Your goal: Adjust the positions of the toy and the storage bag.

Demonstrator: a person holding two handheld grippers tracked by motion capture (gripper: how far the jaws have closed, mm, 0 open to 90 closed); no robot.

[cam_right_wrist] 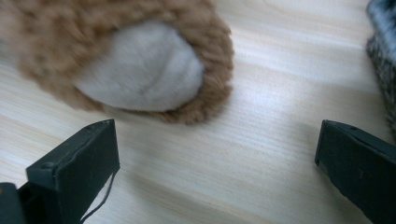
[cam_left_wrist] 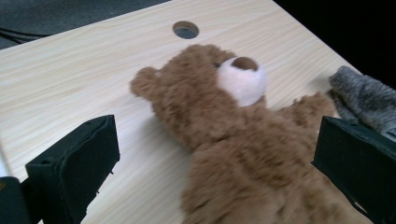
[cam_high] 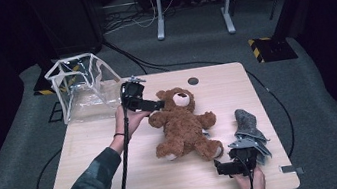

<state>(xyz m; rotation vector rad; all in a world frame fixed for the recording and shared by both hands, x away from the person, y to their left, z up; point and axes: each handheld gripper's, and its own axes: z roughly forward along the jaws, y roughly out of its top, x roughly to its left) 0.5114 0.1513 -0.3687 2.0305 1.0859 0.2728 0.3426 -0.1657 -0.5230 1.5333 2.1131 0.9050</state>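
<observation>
Teddy bear [cam_high: 184,127] lies on its back mid-surface [cam_high: 119,182]. Left claw [cam_high: 158,105] spread by its head, gripping nothing. Right claw [cam_high: 220,168] spread near its foot, nothing between jaws; grey cloth [cam_high: 247,123] beside.

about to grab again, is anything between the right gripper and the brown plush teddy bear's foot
Nothing visible: the right gripper stands open over bare wooden table, facing the brown plush teddy bear's foot. The grey fuzzy cloth lies off to one side.

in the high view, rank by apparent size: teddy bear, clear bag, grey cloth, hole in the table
1. clear bag and teddy bear: look alike; the bag lies farther off, so unranked
2. grey cloth
3. hole in the table
</observation>
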